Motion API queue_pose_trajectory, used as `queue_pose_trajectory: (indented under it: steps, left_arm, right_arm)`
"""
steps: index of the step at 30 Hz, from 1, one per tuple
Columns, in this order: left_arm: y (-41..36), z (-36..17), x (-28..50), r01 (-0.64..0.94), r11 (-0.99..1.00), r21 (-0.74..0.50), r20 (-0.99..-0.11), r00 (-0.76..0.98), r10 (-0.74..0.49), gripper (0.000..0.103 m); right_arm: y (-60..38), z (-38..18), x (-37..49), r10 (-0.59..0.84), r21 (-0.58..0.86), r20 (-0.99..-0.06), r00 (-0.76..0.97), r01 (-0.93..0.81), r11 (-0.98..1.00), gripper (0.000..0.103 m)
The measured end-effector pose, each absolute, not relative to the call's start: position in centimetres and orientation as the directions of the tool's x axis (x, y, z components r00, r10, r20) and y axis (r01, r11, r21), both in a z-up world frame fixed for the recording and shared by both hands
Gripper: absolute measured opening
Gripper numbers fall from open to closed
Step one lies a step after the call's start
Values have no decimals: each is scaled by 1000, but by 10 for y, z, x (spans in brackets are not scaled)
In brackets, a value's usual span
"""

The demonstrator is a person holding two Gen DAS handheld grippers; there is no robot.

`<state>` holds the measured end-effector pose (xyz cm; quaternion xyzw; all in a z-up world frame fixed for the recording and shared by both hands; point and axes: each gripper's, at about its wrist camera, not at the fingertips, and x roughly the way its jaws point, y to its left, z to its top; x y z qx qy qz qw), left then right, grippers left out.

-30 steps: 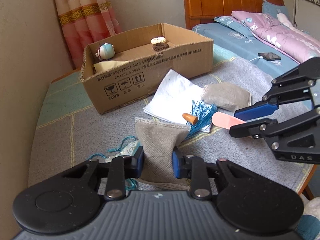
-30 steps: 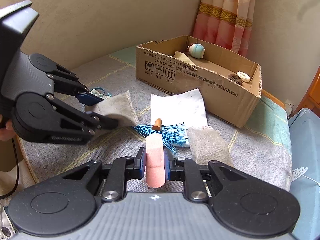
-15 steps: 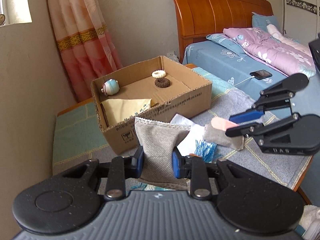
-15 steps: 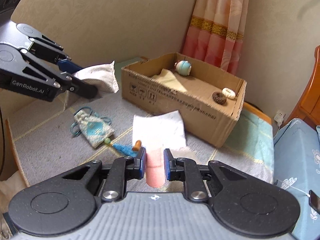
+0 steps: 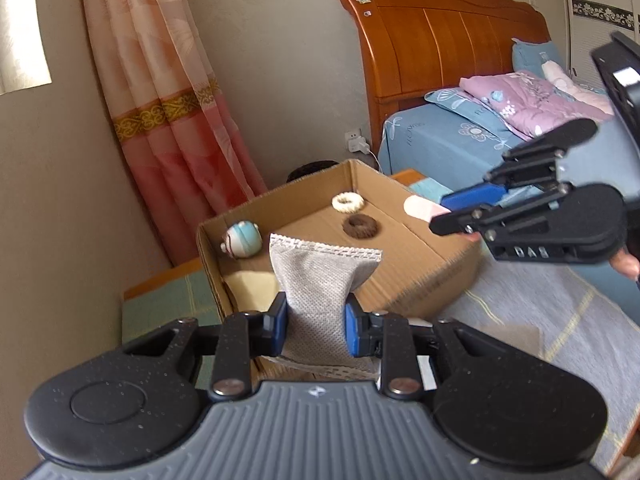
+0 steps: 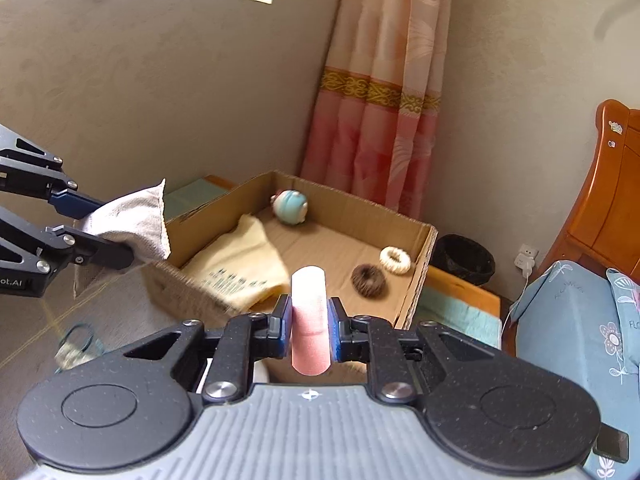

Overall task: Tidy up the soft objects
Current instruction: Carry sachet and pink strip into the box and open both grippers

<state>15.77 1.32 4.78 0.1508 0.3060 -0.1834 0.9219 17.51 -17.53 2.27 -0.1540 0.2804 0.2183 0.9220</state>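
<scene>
My left gripper (image 5: 315,326) is shut on a grey fabric pouch (image 5: 320,280), held up in front of the near wall of the open cardboard box (image 5: 424,276). My right gripper (image 6: 310,332) is shut on a pink sponge (image 6: 309,312), raised before the same cardboard box (image 6: 416,276). In the right wrist view the left gripper (image 6: 100,232) with the grey pouch (image 6: 136,220) hangs at the box's left end. In the left wrist view the right gripper (image 5: 460,212) holds the pink sponge (image 5: 422,207) over the box's right rim.
Inside the box lie a blue-and-white plush ball (image 6: 290,206), a cream scrunchie (image 6: 395,260), a brown scrunchie (image 6: 368,280) and a yellow cloth bag (image 6: 240,268). A wooden-headboard bed (image 5: 452,64) stands at right, a curtain (image 5: 168,112) and wall behind. A small pouch (image 6: 74,346) lies on the grey mat.
Both grippers rose and moved toward the box with their loads. The items on the mat dropped out of view and the box interior now fills the middle.
</scene>
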Motion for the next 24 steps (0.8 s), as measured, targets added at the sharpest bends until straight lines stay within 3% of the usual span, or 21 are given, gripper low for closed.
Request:
queue_pose_trajectory:
  steps: [7,9,11,15,17,24]
  left_arm:
    - [-6,38,247,426,895,129,-653,716,-247,30]
    - [-12,33,265,409,905,118,-642,726,-244,43]
    - [-13,28,274,376,919,115,-633,741,-224,69]
    - [-3,26,262,345,936,75,-627,746,-224,75]
    - [5,30,249,333,940,68,-623,750,-221,88]
    - [21,37,172,283,953,109,-617,771,-158,96]
  right_arm:
    - [-178,23,207,289,-156,-584,759,-454,877,22]
    - [-180,23,212,283,-153,-588,758,-447,881,22]
    - [-182,22,216,274,-152,-593,757,-440,885,22]
    - [-183,20,221,266,-150,-602,753,-433,889,22]
    - [-183,19,224,266,-147,-604,751,-433,889,22]
    - [-175,15,243,279,-118,-621,733,-439,891,22]
